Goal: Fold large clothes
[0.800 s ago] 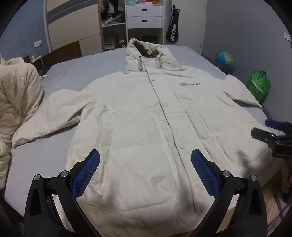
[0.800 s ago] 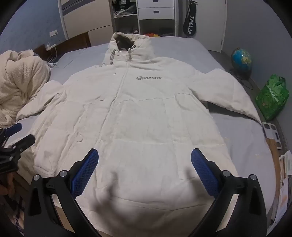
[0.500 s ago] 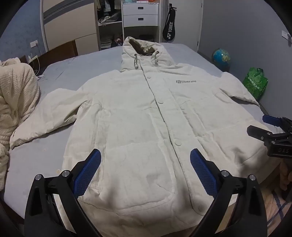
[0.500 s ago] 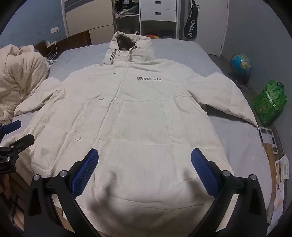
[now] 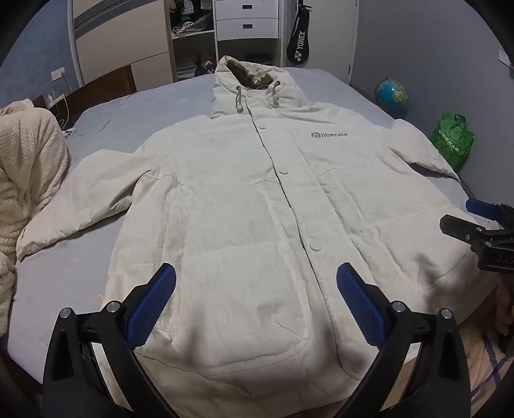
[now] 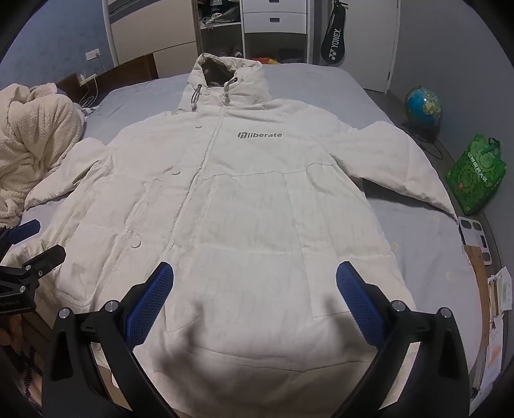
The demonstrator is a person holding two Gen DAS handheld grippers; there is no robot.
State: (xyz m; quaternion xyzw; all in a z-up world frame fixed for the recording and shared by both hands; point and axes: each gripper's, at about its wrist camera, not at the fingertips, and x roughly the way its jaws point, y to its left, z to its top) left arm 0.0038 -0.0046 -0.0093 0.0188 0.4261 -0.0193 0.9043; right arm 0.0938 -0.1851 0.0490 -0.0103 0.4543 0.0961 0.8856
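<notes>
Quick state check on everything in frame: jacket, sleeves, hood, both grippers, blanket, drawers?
jacket: spread flat on the bed, front up, buttoned, unfolded
sleeves: both out to the sides
hood: laid flat, away from the grippers
left gripper: open, holding nothing
right gripper: open, holding nothing
blanket: bunched up
drawers: shut

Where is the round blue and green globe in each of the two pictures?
Left wrist view: the round blue and green globe sits upper right, on the floor beyond the grey bed.
Right wrist view: the globe is at the right edge, above the green shopping bag.
Shared landmark: the grey "liberate" logo on the white hooded coat.
</notes>
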